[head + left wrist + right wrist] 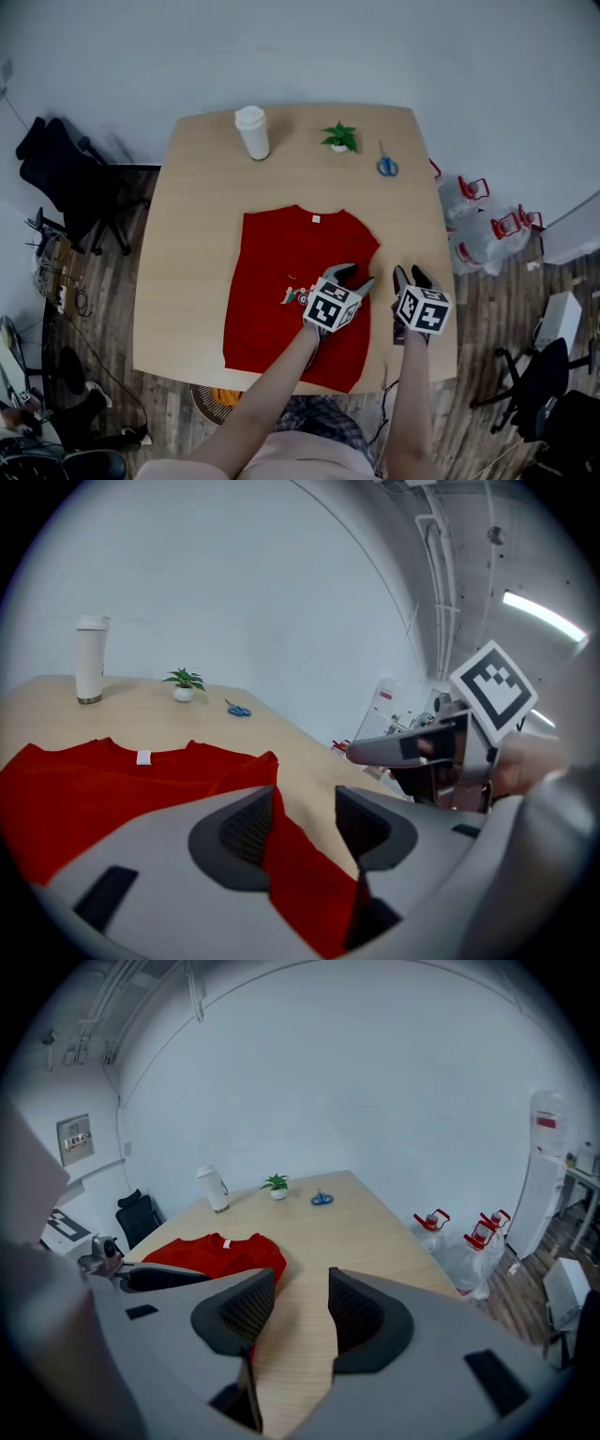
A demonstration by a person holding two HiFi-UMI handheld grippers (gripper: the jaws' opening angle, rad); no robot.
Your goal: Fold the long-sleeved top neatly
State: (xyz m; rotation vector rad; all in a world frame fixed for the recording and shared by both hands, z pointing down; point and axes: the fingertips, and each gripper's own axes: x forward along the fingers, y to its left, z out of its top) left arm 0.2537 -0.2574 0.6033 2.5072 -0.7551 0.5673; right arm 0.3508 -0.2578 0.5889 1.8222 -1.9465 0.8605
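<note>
The red long-sleeved top (pixel 277 272) lies flat on the wooden table (pixel 192 197), collar toward the far edge, with its sleeves out of sight. My left gripper (pixel 354 277) hovers over the top's right edge with its jaws apart. In the left gripper view the red cloth (pixel 103 780) runs under the gap of that gripper (pixel 305 822), and the pads do not press on it. My right gripper (pixel 411 276) stands open just right of the top, over bare wood. In the right gripper view only the tabletop shows between its jaws (pixel 302 1302), with the top (pixel 216 1252) to the left.
A white cup (pixel 251 131), a small potted plant (pixel 340 137) and blue scissors (pixel 387 166) sit along the table's far edge. Water jugs with red handles (pixel 487 230) stand on the floor to the right. A black chair (pixel 75 178) is at the left.
</note>
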